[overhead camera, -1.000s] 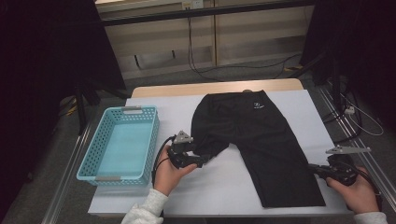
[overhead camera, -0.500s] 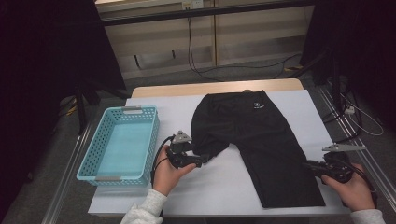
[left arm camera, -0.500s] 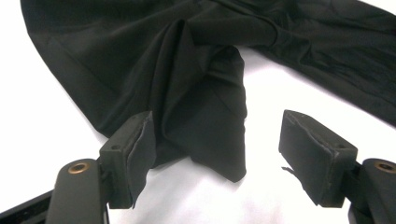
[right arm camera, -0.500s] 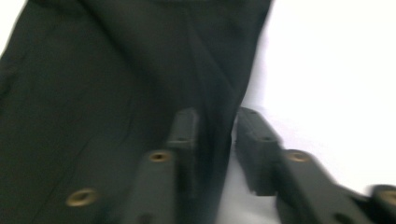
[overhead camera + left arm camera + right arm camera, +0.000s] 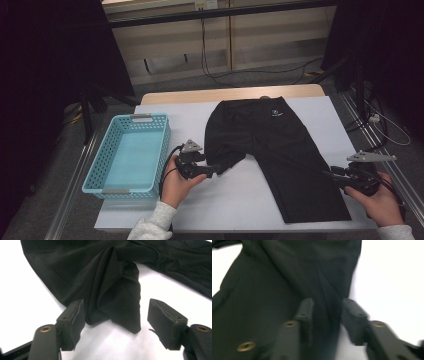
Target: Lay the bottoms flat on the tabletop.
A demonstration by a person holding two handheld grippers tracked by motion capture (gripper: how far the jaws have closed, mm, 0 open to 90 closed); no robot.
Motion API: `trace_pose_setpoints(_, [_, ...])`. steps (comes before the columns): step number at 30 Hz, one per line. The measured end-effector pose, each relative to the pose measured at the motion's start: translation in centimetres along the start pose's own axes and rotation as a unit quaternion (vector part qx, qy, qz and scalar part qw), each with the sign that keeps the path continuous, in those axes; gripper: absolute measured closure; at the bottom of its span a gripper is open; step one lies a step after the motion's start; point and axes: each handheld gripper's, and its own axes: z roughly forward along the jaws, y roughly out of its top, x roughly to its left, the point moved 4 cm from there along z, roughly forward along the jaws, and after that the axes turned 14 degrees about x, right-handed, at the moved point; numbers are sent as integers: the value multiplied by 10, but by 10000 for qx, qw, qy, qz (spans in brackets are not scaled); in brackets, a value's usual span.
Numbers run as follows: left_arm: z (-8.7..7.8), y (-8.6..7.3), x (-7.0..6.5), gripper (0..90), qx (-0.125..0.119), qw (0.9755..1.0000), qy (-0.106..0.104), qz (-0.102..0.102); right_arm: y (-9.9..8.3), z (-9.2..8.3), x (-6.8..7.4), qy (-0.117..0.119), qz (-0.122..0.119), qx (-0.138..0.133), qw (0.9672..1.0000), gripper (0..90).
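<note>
While the person's forearms enter at the bottom of the high view, the left tool [image 5: 216, 169] sits low and left of centre with its jaws apart at the bunched end of one leg of the black shorts [image 5: 270, 150]; in the left gripper view that folded cloth lies between the two pads [image 5: 75, 320], touching the left one and clear of the right one. Low at the right of the frame, the right tool [image 5: 327, 174] points at the outer edge of the other leg; its jaws have just been opening and stand apart, with a ridge of cloth between them in the blurred right gripper view. The shorts lie spread across the middle of the white desk [image 5: 240, 200], waistband toward the top. At the left, a light blue basket [image 5: 95, 175] sits on the desk
</note>
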Motion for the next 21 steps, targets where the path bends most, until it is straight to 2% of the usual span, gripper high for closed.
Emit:
trace_pose_setpoints(2, [1, -1, 0, 343, 36, 10000, 1, -3, 6, 1, 5, -2, 28, -126, 9999, 475])
trace_pose_setpoints(8, [10, -2, -4, 408, 172, 9998, 10, 140, 20, 7, 21, 118, -68, -272, 9995, 379])
trace_pose_setpoints(9, [12, -3, -3, 420, 196, 9997, 65, 146, 22, 9, 23, 128, -104, -276, 9995, 378])
trace_pose_setpoints(14, [18, -2, -4, 494, 281, 9994, 78, 195, 30, 12, 33, 184, -198, -409, 9988, 344])
trace_pose_setpoints(16, [22, -2, -4, 501, 279, 9995, 47, 124, 32, 13, 36, 196, -228, -431, 9986, 340])
trace_pose_setpoints(17, [25, -3, -3, 523, 308, 9994, 88, 110, 33, 14, 37, 206, -237, -442, 9985, 339])
trace_pose_setpoints(21, [28, -1, -3, 633, 260, 9996, -1, 64, 36, 17, 42, 221, -278, -438, 9984, 327])
